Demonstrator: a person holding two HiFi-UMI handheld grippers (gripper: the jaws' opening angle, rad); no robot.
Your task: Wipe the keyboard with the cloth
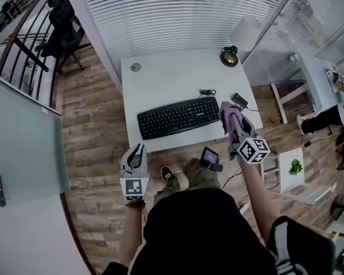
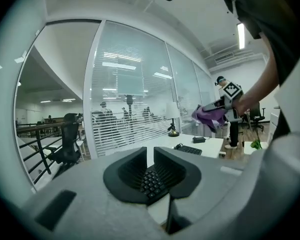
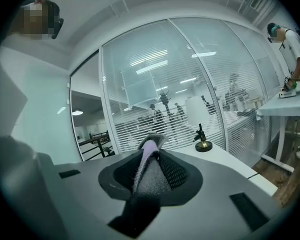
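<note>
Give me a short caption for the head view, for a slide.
Right claw holds a purple cloth near the keyboard on a white desk.

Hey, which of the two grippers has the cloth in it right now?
The right gripper: its jaws are clamped on the purple cloth. The left gripper is shut with nothing between its jaws.
</note>
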